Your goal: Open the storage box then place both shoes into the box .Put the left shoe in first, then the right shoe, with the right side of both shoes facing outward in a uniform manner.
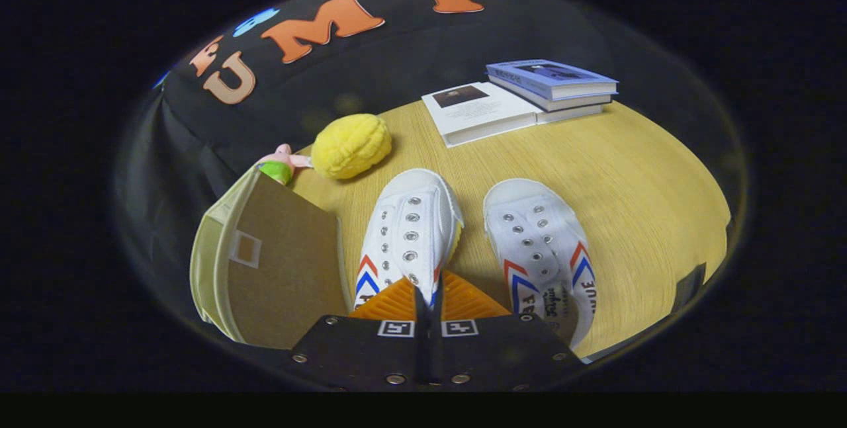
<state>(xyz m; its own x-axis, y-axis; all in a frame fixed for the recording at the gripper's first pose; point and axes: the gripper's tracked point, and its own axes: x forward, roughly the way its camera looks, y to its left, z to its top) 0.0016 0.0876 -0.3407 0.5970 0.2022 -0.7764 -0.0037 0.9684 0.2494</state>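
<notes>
Wood table (628, 176): 2 shoes (542, 249), books (523, 100), yellow plush (351, 145), box (278, 262).

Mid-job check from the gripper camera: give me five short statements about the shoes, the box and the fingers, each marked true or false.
1. The gripper has its fingers pressed together on the heel edge of the left-hand white sneaker. True.
2. The other white sneaker lies inside the storage box. False: it lies on the wooden table, beside the gripped one.
3. The storage box stands beside the gripped sneaker, on the side away from the other sneaker. True.
4. A yellow plush toy lies beyond the sneakers' toes. True.
5. The books are stacked on top of the storage box. False: they lie on the table, far beyond the sneakers.
</notes>
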